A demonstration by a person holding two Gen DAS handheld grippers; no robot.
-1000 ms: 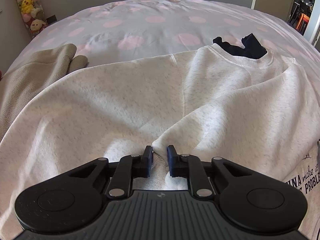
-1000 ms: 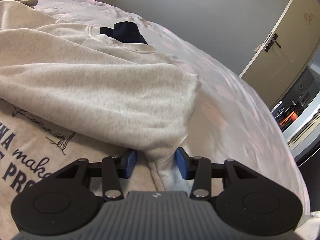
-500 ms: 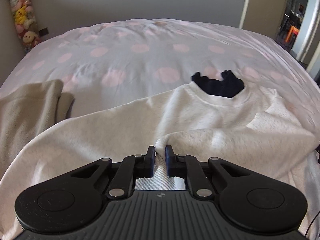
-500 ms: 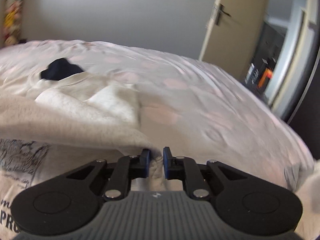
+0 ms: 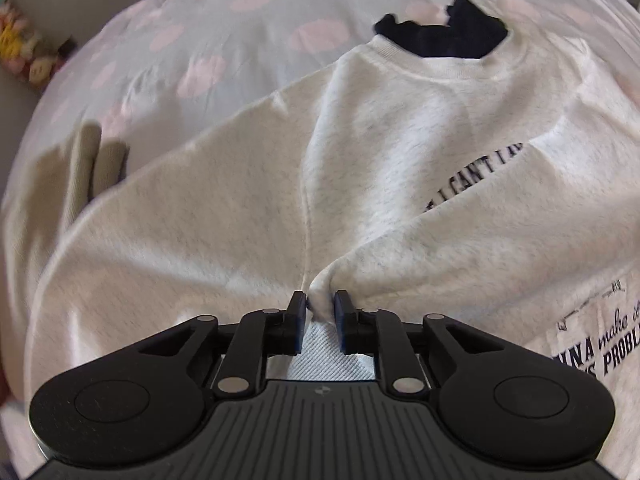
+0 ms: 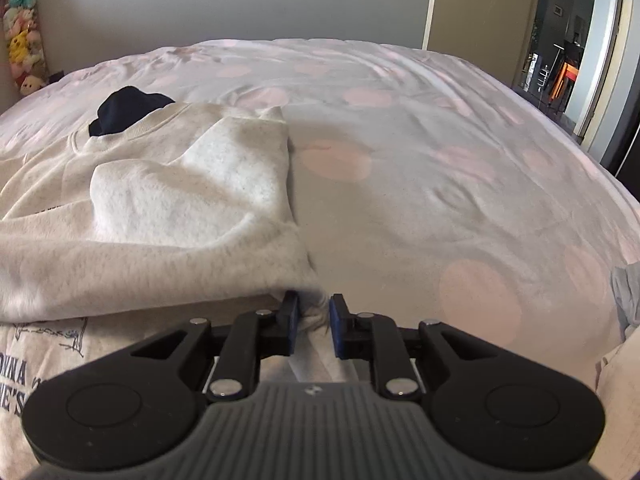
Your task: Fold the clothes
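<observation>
We're pinching w/ both tools: the left gripper (image 5: 321, 307) is closing its jaws on a bunched ridge of the sweatshirt (image 5: 400, 152), ribbed cuff or hem fabric showing just behind the pads, and the right gripper (image 6: 311, 312) is nipping the garment's near right corner (image 6: 312, 304), jaws nearly together w/ fleece between them. The sweatshirt itself is lying across the bedspread (image 6: 440, 168), front up, collar (image 5: 444, 70) pointing away from us, the right sleeve (image 6: 180, 200) already lying folded over the chest. To do this fold well, we're thinking both grips should travel level & at the same pace, keeping the held edge taut so the thick fleece doesn't sag or roll; probably best to let go only once the edge is lying flat. Fabric is reading as soft heathered off-white knit, bulky, holding rounded creases, w/ dark printed lettering (image 5: 476, 180) partly hidden. A dark garment (image 5: 440, 36) is peeking from behind the collar; the bedspread is pale w/ pink dots, lightly wrinkled; a beige garment (image 5: 60, 184) is lying at far left.
</observation>
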